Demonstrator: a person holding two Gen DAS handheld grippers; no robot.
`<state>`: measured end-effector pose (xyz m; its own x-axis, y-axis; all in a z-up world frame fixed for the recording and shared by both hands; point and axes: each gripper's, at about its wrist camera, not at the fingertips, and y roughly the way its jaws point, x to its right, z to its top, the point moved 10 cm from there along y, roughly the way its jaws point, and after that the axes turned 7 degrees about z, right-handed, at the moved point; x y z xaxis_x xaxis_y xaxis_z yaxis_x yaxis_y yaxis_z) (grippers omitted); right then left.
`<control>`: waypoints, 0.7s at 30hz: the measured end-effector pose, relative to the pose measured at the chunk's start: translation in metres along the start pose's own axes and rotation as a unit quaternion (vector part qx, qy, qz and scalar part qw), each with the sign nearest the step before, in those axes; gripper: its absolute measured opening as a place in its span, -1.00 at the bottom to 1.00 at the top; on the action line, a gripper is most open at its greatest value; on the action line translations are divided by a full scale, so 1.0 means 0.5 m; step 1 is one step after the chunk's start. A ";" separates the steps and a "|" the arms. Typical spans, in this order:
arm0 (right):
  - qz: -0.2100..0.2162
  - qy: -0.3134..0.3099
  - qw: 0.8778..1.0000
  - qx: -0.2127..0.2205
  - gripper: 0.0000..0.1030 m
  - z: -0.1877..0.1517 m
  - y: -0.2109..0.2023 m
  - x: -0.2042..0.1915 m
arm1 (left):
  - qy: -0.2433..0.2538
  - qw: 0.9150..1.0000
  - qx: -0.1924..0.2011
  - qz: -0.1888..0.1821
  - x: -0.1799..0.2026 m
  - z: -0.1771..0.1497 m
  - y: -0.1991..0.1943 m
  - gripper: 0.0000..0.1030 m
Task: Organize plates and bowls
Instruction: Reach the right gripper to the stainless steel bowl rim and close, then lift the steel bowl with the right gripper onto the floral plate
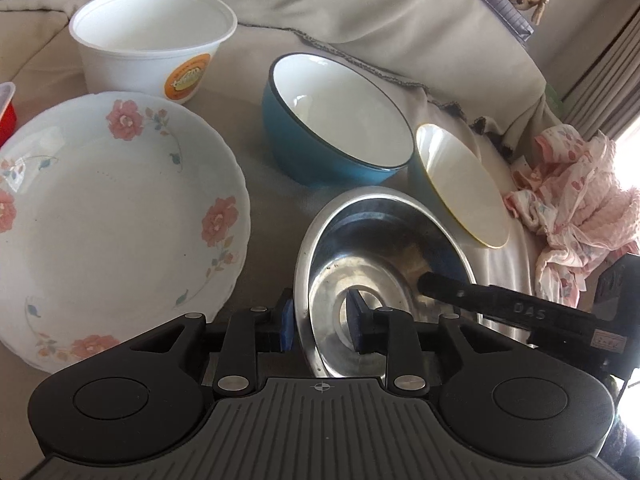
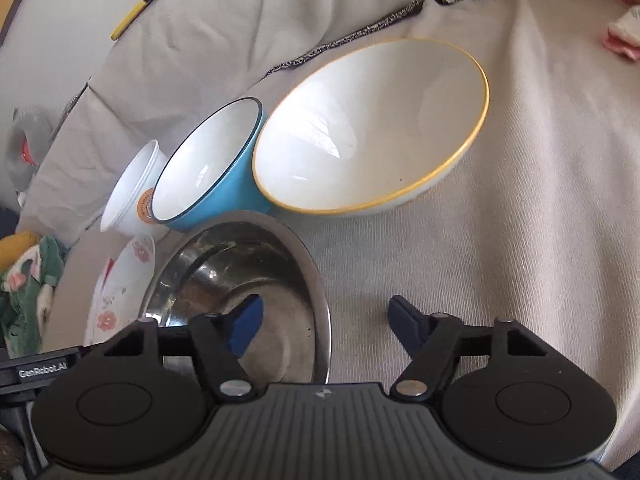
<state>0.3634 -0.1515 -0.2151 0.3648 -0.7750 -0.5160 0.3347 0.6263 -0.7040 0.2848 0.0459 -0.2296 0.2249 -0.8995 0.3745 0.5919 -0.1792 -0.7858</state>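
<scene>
A steel bowl sits on the beige cloth in front of my left gripper. The left jaws straddle its near rim, one pad outside and one inside, closed on the rim. My right gripper is open, with its left finger inside the steel bowl and its right finger over the cloth. A yellow-rimmed white bowl lies tilted behind, also in the left wrist view. A blue bowl and a white floral plate lie beside them.
A white plastic tub stands at the back left. A red container shows at the left edge. Pink crumpled cloth lies at the right. The sofa backrest rises behind the dishes.
</scene>
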 end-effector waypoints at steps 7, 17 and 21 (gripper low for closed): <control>-0.029 -0.041 0.999 -0.001 -0.16 -0.019 0.006 -0.036 | 0.006 1.000 -0.002 -0.026 0.008 0.000 -0.006 -0.47; -0.010 -0.139 0.990 0.018 -0.17 0.012 -0.034 -0.226 | -0.042 0.993 0.102 -0.051 -0.084 0.063 -0.168 -0.43; 0.005 -0.197 0.980 0.001 -0.17 0.012 0.034 -0.332 | -0.061 0.989 0.131 -0.001 -0.178 0.096 -0.207 -0.37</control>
<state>0.3139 -0.0116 -0.1386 0.6753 -0.6762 -0.2945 0.3314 0.6349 -0.6979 0.2407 0.1634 -0.1579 0.3056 -0.8417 0.4451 0.7693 -0.0572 -0.6363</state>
